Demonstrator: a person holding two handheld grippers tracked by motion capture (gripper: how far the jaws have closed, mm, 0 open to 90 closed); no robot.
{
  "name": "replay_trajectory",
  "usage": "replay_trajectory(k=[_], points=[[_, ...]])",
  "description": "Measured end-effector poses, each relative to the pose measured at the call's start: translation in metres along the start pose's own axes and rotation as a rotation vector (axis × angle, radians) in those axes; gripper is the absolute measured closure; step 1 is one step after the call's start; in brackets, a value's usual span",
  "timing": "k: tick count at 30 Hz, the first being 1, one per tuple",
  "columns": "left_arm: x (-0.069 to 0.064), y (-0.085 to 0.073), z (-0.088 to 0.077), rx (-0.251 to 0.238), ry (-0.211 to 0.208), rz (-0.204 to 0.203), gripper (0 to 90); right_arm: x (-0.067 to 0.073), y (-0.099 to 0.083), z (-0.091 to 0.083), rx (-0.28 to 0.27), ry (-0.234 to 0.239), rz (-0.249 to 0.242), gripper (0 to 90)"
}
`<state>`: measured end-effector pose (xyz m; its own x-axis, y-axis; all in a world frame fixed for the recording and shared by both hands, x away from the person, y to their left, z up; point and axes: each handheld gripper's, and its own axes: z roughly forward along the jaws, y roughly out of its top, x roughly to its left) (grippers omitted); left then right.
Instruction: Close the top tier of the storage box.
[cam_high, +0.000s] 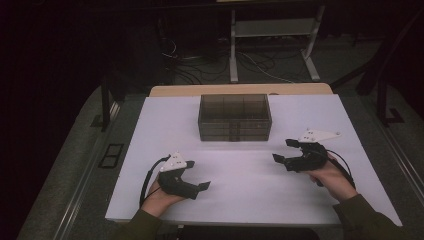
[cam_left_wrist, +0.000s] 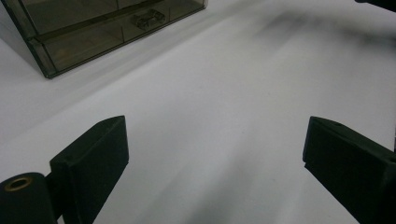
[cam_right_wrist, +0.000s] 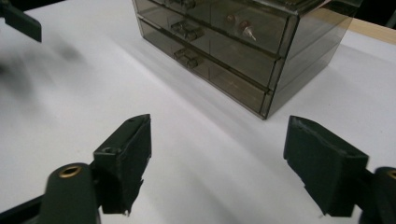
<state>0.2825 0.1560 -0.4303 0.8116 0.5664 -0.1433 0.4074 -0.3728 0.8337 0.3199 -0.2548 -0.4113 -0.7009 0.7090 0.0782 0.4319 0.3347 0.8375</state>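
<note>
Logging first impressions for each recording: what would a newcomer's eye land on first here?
The smoky see-through drawer box stands at the middle of the far part of the white table, its drawers shut as far as the right gripper view shows. Nearer the person, the left gripper and right gripper point inward over bare tabletop, each with its jaws apart and nothing between them.

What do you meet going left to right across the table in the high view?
Left tongs → drawer box → right tongs, all over the white table.
</note>
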Motion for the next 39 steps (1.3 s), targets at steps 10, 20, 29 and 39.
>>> replay_trajectory(k=[10,20,29,39], points=[[0.001,0.000,-0.001,-0.002,0.002,-0.006,6.1,0.006,-0.016,-0.006,0.015,-0.011,-0.019,20.0],[0.002,-0.001,-0.001,0.002,-0.002,0.000,6.1,0.006,-0.033,-0.017,0.021,-0.008,-0.013,20.0],[0.002,-0.001,0.000,0.007,-0.006,-0.002,6.1,0.001,-0.043,-0.027,0.016,-0.020,0.002,20.0],[0.002,-0.001,-0.001,0.001,-0.007,-0.004,6.1,0.000,-0.054,-0.037,0.006,-0.024,0.022,20.0]])
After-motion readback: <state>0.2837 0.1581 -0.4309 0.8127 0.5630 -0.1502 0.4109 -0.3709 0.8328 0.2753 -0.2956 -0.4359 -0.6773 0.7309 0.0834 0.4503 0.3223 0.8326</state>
